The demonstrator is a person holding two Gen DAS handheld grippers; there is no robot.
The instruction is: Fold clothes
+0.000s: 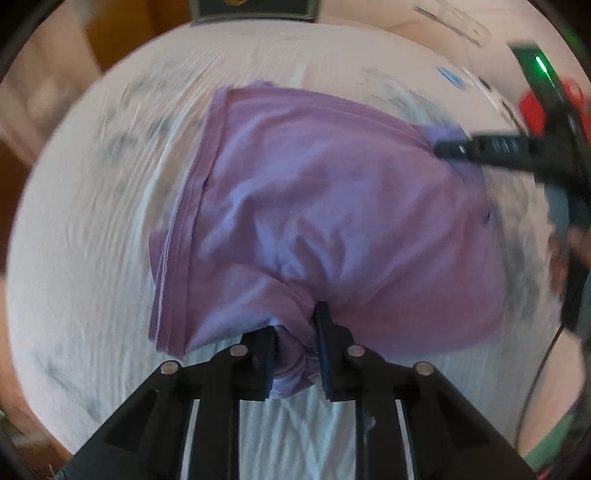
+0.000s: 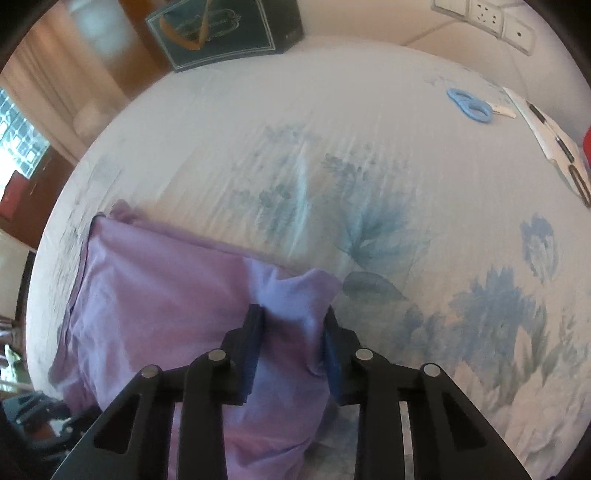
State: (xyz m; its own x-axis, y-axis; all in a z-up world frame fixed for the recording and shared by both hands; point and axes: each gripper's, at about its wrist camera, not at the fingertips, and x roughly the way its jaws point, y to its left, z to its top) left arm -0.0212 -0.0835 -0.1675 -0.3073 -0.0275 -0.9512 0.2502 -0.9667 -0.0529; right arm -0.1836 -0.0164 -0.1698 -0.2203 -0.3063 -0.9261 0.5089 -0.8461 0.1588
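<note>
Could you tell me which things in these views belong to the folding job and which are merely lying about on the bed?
Part of the job:
- purple garment
- left gripper, bunching the garment's near edge
- right gripper, fingers either side of a corner of it
- floral bedsheet, the folding surface

Lying about:
- blue scissors
- dark box at the far edge
- wall sockets

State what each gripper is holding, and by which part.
Both hold the purple shirt. The left gripper pinches a bunched wad at its near edge; the right gripper has a corner flap between its fingers, apparently gripped.
</note>
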